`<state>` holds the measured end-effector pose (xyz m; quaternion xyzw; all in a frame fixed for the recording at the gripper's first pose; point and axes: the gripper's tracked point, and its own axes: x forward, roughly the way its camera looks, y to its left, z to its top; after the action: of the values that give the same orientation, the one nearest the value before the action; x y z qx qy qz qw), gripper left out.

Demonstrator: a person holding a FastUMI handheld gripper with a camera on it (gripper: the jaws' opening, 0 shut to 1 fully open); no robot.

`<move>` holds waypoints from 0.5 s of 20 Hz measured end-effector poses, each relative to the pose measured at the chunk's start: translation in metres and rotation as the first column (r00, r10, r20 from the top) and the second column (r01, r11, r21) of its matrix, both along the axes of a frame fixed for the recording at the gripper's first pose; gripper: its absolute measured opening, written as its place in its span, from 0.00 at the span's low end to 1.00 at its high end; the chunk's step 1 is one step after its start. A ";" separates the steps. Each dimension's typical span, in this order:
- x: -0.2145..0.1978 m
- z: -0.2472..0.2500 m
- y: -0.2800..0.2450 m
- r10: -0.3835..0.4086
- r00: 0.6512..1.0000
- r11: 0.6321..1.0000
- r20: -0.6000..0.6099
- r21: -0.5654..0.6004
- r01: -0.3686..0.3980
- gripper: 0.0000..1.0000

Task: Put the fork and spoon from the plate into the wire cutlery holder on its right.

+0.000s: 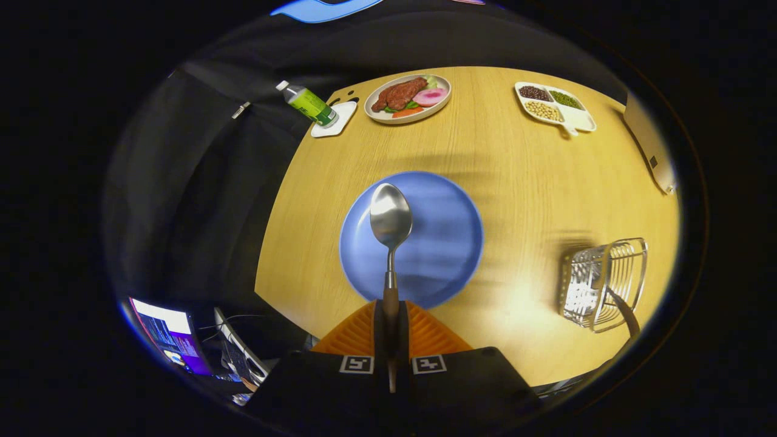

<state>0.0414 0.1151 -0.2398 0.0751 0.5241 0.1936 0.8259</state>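
Spoon (391,221) sits clamped by its wooden handle between the closed jaws of the gripper (391,340), bowl lifted over the bare blue plate (449,243). The wire cutlery holder (601,282) stands well to the right on the worktop (522,170). The long lever could let the spoon twist or catch the wires. A dark handle, possibly the fork's, pokes from the holder, its head hidden.

a staged recording booth, not a home: black cloth walls close around a round wooden tabletop (516,164) set with fake food on a plate (408,98), a divided dish of beans (555,104), and a lit monitor (167,331) beside it.
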 end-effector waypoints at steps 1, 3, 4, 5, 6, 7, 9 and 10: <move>-0.006 0.009 -0.012 0.007 1.000 1.000 -0.002 -0.005 -0.007 0.08; -0.016 0.024 -0.038 0.015 1.000 1.000 -0.011 -0.019 -0.016 0.08; -0.018 0.031 -0.051 0.014 1.000 0.999 -0.009 -0.030 -0.015 0.08; -0.022 0.037 -0.065 0.023 1.000 0.999 -0.012 -0.049 -0.024 0.08; -0.026 0.042 -0.080 0.034 0.999 0.996 -0.025 -0.078 -0.035 0.08; -0.030 0.047 -0.094 0.035 0.999 0.994 -0.037 -0.099 -0.039 0.08; -0.035 0.057 -0.116 0.034 0.997 0.993 -0.067 -0.112 -0.042 0.08; -0.036 0.061 -0.126 0.039 0.996 0.991 -0.077 -0.124 -0.048 0.08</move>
<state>0.0052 -0.0112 -0.1785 0.0187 0.5671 0.1752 0.8046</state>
